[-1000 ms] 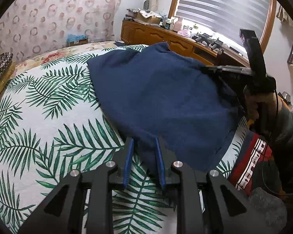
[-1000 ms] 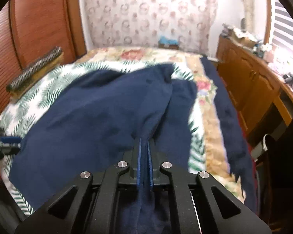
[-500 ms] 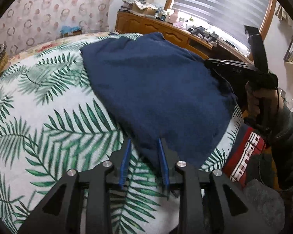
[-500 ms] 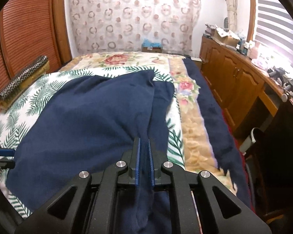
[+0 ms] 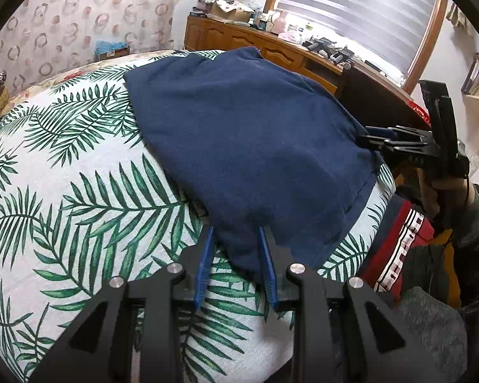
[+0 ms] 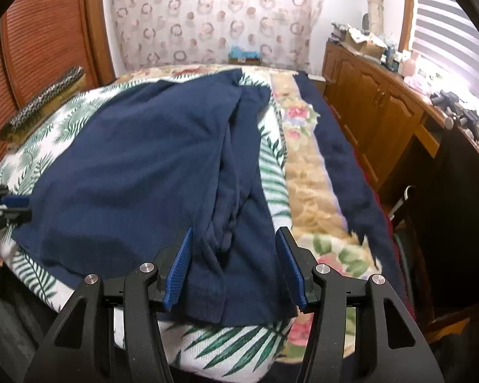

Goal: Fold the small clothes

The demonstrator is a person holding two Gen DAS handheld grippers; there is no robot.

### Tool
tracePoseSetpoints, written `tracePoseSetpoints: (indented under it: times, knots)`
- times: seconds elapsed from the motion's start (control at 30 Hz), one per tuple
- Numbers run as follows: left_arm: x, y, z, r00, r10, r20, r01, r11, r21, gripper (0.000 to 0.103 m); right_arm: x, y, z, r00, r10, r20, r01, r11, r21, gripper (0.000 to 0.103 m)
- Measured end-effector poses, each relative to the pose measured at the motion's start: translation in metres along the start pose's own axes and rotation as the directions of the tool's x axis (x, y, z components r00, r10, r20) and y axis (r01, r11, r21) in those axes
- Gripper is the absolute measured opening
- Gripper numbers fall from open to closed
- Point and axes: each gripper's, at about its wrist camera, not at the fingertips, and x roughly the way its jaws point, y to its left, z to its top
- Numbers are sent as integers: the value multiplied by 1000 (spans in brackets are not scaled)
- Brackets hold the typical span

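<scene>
Released! Right gripper has sprung its jaws wide after pinching a bunched fold a moment ago, and the navy garment now lies slack between its blue pads. Left gripper has its jaws spread too, straddling the garment's near corner without clamping it. Outward from there, the cloth lies folded on the palm-leaf bedspread, a rumpled ridge running up its right side. Next, by my read, comes smoothing or a second fold: take hem corners cleanly, one layer-stack per pinch, lift both ends evenly and lay edges flush so that ridge flattens out.
</scene>
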Motion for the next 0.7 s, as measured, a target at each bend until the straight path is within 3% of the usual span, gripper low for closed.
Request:
tracePoseSetpoints:
  times: [0.2,0.5,0.7]
  knots:
    - [0,0,0,1000,1,1,-1,1000,1,26,8,0,-9,1000,14,-21,-14,1000,17,55]
    - [0,0,-1,1000,2,2,-2,1000,2,26,9,-5,-12,999,2,-47,0,1000,31,77]
    - [-1,-1,1,1000,-1,1,1,1000,0,26,7,-8,-19,998,10,-58,-8,999,43,80]
